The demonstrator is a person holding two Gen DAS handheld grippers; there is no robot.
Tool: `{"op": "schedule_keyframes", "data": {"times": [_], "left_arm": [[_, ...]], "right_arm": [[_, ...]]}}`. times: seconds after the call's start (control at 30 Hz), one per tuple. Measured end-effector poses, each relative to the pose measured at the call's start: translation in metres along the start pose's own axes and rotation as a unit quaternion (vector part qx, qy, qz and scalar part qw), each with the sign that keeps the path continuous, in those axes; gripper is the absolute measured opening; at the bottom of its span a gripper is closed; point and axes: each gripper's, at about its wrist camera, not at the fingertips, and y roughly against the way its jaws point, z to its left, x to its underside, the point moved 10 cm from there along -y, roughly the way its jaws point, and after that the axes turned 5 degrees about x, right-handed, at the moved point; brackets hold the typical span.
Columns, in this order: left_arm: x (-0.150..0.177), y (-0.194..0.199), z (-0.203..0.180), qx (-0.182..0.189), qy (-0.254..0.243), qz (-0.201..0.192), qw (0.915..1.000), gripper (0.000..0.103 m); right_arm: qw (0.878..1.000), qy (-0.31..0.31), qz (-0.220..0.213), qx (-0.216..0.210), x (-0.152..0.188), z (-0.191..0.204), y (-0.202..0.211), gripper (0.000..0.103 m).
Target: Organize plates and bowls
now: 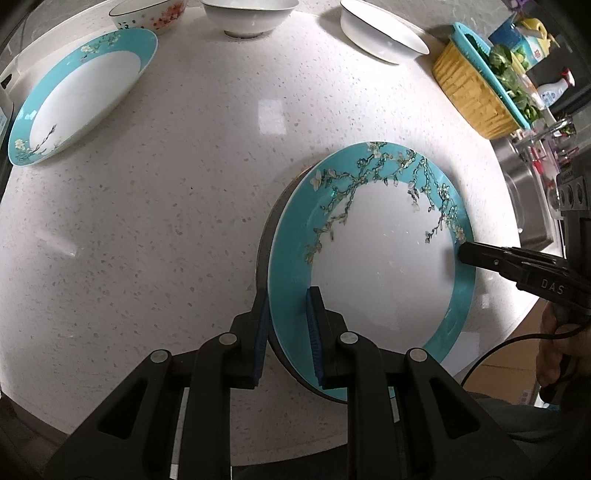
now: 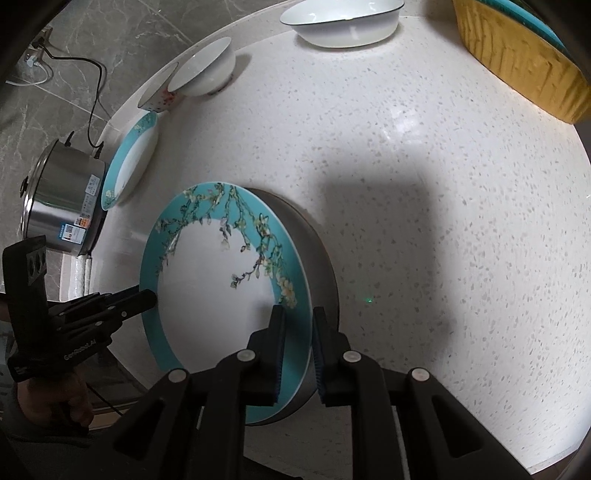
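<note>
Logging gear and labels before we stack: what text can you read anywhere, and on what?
"DAS": right gripper body, cut off by the frame edge.
"GenRobot.AI": left gripper body.
Steel pot stickers: too small to read.
Floral bowl characters: blurred.
Spray bottle label: unreadable.

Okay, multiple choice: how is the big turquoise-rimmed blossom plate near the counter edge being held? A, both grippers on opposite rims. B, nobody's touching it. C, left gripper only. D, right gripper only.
A: the left gripper and the right gripper each clamp a rim of the turquoise-rimmed blossom plate, on opposite sides.
</note>
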Motion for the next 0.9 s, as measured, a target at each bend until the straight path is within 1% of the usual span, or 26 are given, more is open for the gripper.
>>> {"op": "schedule_keyframes", "data": {"times": [0.23, 0.33, 0.37, 0.43, 0.5, 0.53, 0.63, 0.77, 0.83, 0.9], "left_arm": [[-0.004, -0.005, -0.007, -0.013, -0.012, -0.004, 0.9998, 0.018], [-0.006, -0.006, -0.012, -0.033, -0.024, -0.004, 0.9992, 0.019], [-0.005, -0.005, -0.012, -0.042, -0.032, -0.004, 0.9986, 0.019], [-0.004, -0.005, -0.014, -0.053, -0.045, -0.006, 0.9976, 0.019], [-0.005, -0.006, -0.017, -0.057, -0.048, -0.009, 0.9972, 0.019], [-0.006, -0.005, -0.017, -0.057, -0.048, -0.01, 0.9972, 0.019], [-0.006, -0.005, -0.017, -0.061, -0.05, -0.012, 0.9968, 0.019], [-0.006, -0.004, -0.018, -0.067, -0.055, -0.02, 0.996, 0.019], [-0.01, -0.008, -0.021, -0.074, -0.062, -0.024, 0.995, 0.019], [-0.011, -0.008, -0.021, -0.082, -0.072, -0.029, 0.9936, 0.019]], "right_arm": [[1.0, 0.014, -0.009, 0.014, 0.001, 0.001, -0.003, 0.018], [0.998, 0.039, -0.014, 0.04, 0.003, 0.006, -0.004, 0.02], [0.996, 0.057, -0.018, 0.06, 0.003, 0.009, -0.004, 0.02], [0.989, 0.097, -0.028, 0.104, 0.005, 0.013, -0.005, 0.02], [0.979, 0.137, -0.04, 0.148, 0.007, 0.018, -0.007, 0.019], [0.974, 0.15, -0.044, 0.162, 0.007, 0.02, -0.008, 0.019], [0.966, 0.174, -0.052, 0.185, 0.007, 0.023, -0.008, 0.019], [0.951, 0.211, -0.068, 0.216, 0.009, 0.028, -0.009, 0.019], [0.941, 0.232, -0.078, 0.233, 0.009, 0.031, -0.009, 0.019], [0.926, 0.263, -0.091, 0.255, 0.01, 0.037, -0.009, 0.019]]}}
